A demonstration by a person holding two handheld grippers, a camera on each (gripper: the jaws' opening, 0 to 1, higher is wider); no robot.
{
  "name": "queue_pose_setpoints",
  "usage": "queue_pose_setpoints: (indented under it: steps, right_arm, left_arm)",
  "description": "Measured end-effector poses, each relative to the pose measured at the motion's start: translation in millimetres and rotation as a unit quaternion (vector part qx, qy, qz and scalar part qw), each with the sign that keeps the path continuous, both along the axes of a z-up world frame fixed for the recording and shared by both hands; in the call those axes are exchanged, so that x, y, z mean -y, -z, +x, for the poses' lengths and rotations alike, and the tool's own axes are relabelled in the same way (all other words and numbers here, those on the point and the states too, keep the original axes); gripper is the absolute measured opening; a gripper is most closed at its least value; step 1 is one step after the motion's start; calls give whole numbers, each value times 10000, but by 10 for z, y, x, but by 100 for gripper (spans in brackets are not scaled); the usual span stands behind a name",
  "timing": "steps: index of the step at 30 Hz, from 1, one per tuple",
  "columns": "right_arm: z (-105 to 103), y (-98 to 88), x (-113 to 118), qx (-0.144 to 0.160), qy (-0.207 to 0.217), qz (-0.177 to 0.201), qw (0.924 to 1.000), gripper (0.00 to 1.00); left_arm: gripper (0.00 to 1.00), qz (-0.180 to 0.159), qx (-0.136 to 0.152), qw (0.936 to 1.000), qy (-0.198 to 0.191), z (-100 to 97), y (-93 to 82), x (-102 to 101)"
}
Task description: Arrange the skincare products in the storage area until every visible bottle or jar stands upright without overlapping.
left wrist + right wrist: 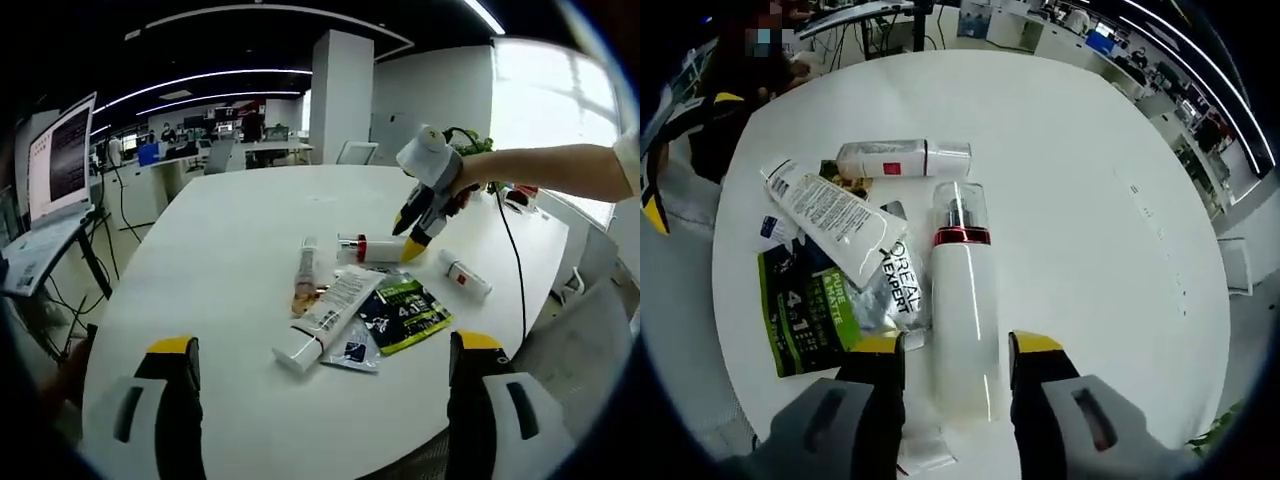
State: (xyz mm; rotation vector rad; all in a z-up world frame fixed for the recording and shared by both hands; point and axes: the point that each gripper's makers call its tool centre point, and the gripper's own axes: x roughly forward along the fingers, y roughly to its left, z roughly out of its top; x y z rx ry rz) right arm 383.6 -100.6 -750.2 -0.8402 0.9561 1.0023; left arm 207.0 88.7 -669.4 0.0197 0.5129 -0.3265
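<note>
A white pump bottle (962, 310) with a red ring and clear cap lies on its side on the white table (1090, 150). My right gripper (956, 345) is open, one jaw on each side of the bottle's base. The left gripper view has the same bottle (375, 248) with the right gripper (415, 235) over it. A white tube (330, 318), a slim bottle (305, 272) and a small white bottle (465, 275) also lie flat. My left gripper (325, 343) hovers open at the near edge, holding nothing.
A green sachet (405, 312) and a silver sachet (352, 350) lie partly under the tube. A person's arm (560, 170) reaches in from the right. A laptop (60, 160) stands on a stand to the left. The table's far half (280, 200) is bare.
</note>
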Motion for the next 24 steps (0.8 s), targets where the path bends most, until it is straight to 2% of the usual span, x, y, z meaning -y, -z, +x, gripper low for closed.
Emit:
queue_pose_setpoints:
  steps: [3,14,24]
  right_arm:
    - [15,65,22,-69,-30,-146,9999,41]
    - [123,138,19,-279,-4,-233,9993,37]
    - [125,179,1,-522,-25,-329,9981,33]
  left_arm:
    - [97,-14,6,10000,-12,1,-5,-3]
    - [97,18,-51,10000,-14,-8,16,-8]
    - [97,33,-92,9999,-28,-12,32,-16]
